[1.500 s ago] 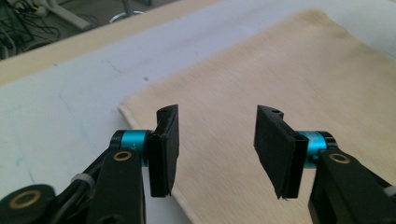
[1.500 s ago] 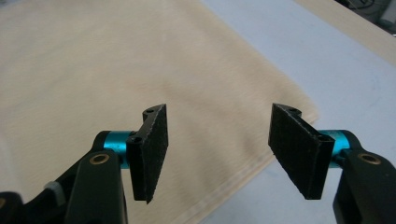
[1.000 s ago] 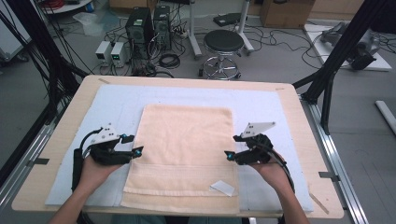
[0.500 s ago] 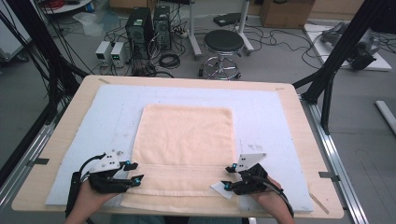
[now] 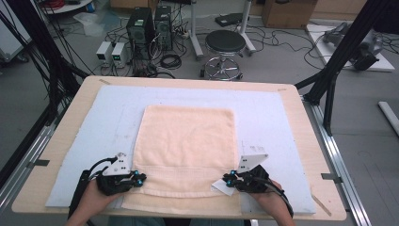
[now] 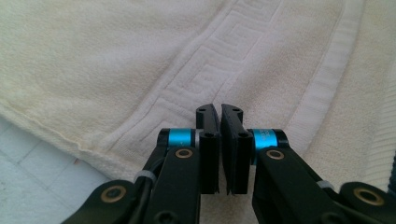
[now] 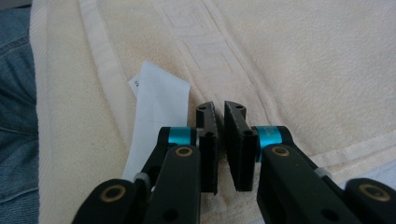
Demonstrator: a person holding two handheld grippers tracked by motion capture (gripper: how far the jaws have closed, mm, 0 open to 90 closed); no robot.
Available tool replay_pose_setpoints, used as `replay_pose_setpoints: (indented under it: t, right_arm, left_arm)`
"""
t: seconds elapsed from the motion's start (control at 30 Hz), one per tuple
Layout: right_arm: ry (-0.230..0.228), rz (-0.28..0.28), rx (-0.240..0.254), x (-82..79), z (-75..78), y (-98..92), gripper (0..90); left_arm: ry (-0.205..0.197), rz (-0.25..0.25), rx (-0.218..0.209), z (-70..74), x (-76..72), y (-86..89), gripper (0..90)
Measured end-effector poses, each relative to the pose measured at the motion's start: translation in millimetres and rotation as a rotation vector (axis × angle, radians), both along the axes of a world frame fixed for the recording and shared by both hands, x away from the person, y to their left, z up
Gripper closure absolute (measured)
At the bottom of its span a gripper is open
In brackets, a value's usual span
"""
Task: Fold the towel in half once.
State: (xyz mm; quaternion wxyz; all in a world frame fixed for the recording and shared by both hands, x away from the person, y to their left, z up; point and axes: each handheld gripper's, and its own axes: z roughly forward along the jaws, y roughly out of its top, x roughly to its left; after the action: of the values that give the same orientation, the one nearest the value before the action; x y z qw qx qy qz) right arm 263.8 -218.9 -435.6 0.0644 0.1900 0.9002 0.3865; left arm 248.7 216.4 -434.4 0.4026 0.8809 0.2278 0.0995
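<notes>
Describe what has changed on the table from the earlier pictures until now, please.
Both hands came toward the near edge of the table. The left hand-held gripper and the right hand-held gripper now sit at the near side edges of the peach terry towel, and their jaws have just been closing; whether cloth is pinched cannot be told. The towel, its white label and the pale blue mat stayed in place.

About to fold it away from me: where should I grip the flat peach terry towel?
Pinch the peach terry towel at its two near corners, one per side, coming in from its left and right edges. It lies flat, with the near hem overhanging the pale blue mat, so those corners lift freely.
</notes>
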Motion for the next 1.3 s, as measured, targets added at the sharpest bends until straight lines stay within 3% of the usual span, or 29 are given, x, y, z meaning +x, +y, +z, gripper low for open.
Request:
replay_pose_setpoints:
  t: [0.4, 0.67, 0.8, 0.9, 0.97, 1.03, 1.23, 1.3]
  right_arm:
    - [-0.038, -0.004, 0.068, -7.8, 24.9, -4.0, 85.6]
    - [-0.087, 0.031, 0.082, -25.0, 56.7, -5.1, 85.5]
    - [-0.064, 0.065, 0.071, -39.2, 64.1, -3.5, 85.4]
    - [-0.040, 0.088, 0.070, -48.8, 61.3, -3.7, 81.9]
    - [0.009, 0.102, 0.090, -50.7, 55.7, -5.0, 75.3]
    - [0.022, 0.107, 0.088, -49.1, 49.3, -4.6, 72.0]
    - [0.028, 0.070, 0.055, -32.0, 30.9, -1.9, 66.7]
    - [0.038, 0.046, 0.070, -25.0, 26.3, -3.8, 63.5]
  left_arm:
    - [-0.066, 0.057, -0.109, 22.0, -13.8, 13.2, 86.4]
    - [-0.107, 0.046, -0.128, 41.8, -32.8, 16.8, 86.5]
    - [-0.105, 0.022, -0.121, 46.9, -46.3, 19.6, 86.5]
    - [-0.077, 0.007, -0.124, 43.1, -52.7, 21.1, 82.7]
    - [-0.065, 0.024, -0.121, 37.8, -52.3, 22.3, 71.9]
    - [-0.056, 0.044, -0.115, 32.7, -48.7, 23.1, 69.0]
    - [-0.048, 0.058, -0.102, 26.6, -36.2, 17.3, 62.8]
    - [-0.046, 0.065, -0.102, 25.5, -31.9, 14.2, 61.3]
